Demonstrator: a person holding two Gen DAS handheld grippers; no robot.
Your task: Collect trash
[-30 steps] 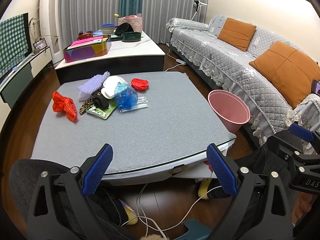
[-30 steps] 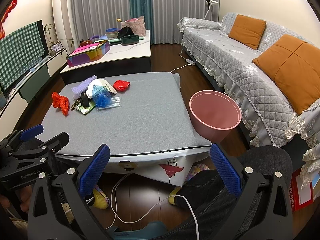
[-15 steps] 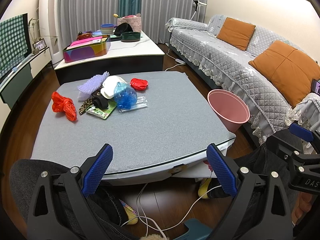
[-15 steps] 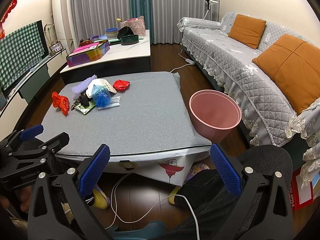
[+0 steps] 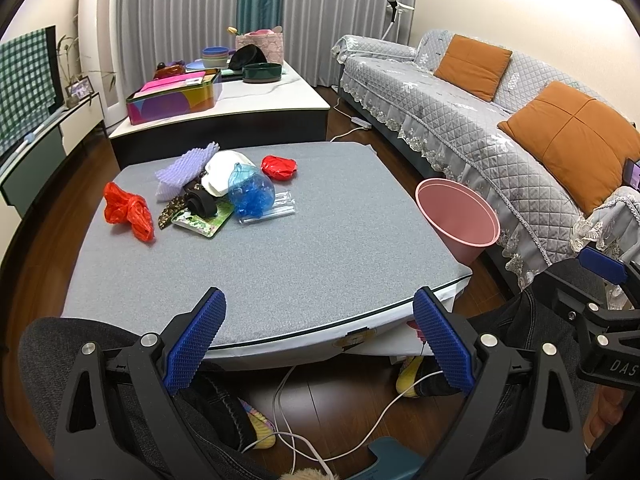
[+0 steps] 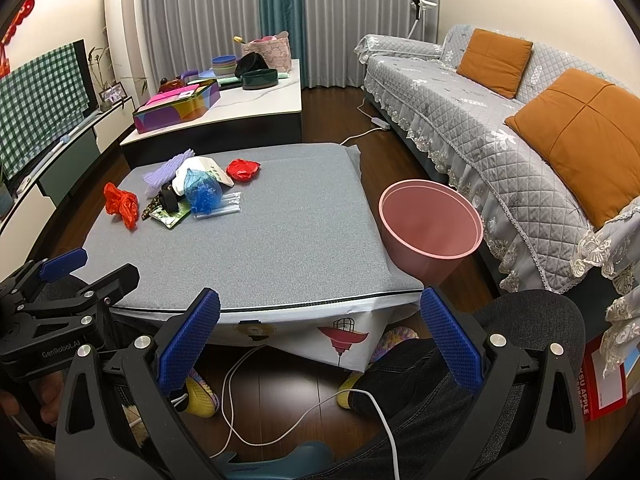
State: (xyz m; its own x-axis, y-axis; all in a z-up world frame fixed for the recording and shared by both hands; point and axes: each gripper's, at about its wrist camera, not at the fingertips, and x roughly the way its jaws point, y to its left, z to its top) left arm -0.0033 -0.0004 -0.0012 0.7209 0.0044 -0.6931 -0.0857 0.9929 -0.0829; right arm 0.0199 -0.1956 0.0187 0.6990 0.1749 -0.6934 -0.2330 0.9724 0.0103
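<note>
Nearest the cameras, the left gripper [image 5: 318, 338] and the right gripper [image 6: 318, 338] hung before the near edge of the grey surface [image 5: 304, 264], each with its jaws spread wide and holding nothing. The person's knees and a white cable [image 6: 240, 392] on the wooden floor lay below them. The near half of the surface carried nothing. To its right, on the floor and just beside its edge, stood the pink bin [image 6: 430, 228], upright. On the far left part of the surface lay the trash: a red bag [image 5: 128, 210] apart at the left, then a touching heap comprising a green packet [image 5: 202, 222], a black roll [image 5: 200, 204], a blue bag [image 5: 251, 194], a clear sleeve [image 5: 272, 212], a white bowl [image 5: 222, 170] and purple foam [image 5: 184, 170], with a red wrapper [image 5: 279, 167] just behind. Farther back stood a low table [image 5: 256, 100] and, at right, a sofa [image 5: 460, 92].
</note>
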